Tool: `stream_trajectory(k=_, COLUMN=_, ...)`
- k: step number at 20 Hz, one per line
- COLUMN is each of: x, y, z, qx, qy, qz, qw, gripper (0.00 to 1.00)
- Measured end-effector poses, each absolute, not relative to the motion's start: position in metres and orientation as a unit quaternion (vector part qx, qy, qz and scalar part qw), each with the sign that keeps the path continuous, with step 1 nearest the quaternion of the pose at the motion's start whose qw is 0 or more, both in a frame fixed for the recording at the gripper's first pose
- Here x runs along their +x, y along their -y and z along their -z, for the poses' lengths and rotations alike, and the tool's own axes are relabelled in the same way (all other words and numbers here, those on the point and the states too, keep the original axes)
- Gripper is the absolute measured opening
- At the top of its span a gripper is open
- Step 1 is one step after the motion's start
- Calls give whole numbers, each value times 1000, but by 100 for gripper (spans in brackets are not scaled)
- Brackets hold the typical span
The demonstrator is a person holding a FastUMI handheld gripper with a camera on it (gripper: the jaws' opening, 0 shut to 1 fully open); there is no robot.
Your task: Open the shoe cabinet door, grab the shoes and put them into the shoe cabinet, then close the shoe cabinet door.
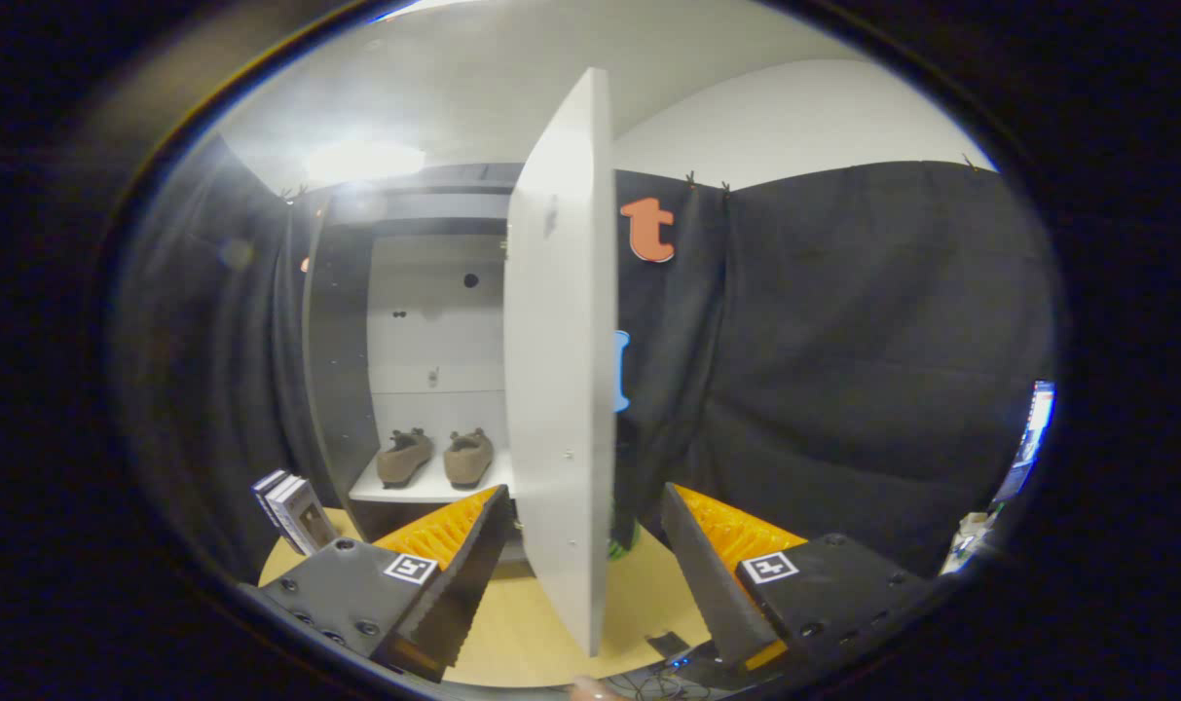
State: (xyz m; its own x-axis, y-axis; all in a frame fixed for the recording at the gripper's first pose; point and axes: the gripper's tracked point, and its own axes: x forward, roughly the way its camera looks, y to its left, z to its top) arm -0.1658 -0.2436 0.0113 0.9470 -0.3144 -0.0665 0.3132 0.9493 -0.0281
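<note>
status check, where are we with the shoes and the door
Gripper open, fingers astride the door edge, no grip. Shoes on cabinet shelf. Door open, not yet closed.

Claw point(582, 545) held level, pointing forward, fingers point(454, 545) spread wide apart and gripping nothing. Left finger and right finger angled inward toward each other at the tips, with a broad gap between them. No contact on either finger.

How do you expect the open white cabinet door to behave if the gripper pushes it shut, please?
The cabinet door looks like a flat, rigid panel, so it should swing rather than flex. It stands edge-on between the open gripper fingers, untouched. Being tall and thin, it probably moves easily and could slam toward the brown shoes on the shelf.
</note>
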Motion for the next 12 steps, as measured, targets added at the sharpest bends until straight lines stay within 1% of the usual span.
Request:
stream_trajectory(k=2, x=-169, y=279, z=-13, qx=-8, qy=-38, qz=161, qw=986, gripper=97)
stream_trajectory(k=5, x=-154, y=323, z=-10, qx=-11, qy=-42, qz=145, qw=988, gripper=97)
stream_trajectory(k=7, x=-138, y=338, z=-11, qx=-14, qy=-44, qz=128, qw=991, gripper=97)
stream_trajectory(k=12, x=-78, y=345, z=-2, qx=-3, qy=-52, qz=63, qw=997, gripper=97)
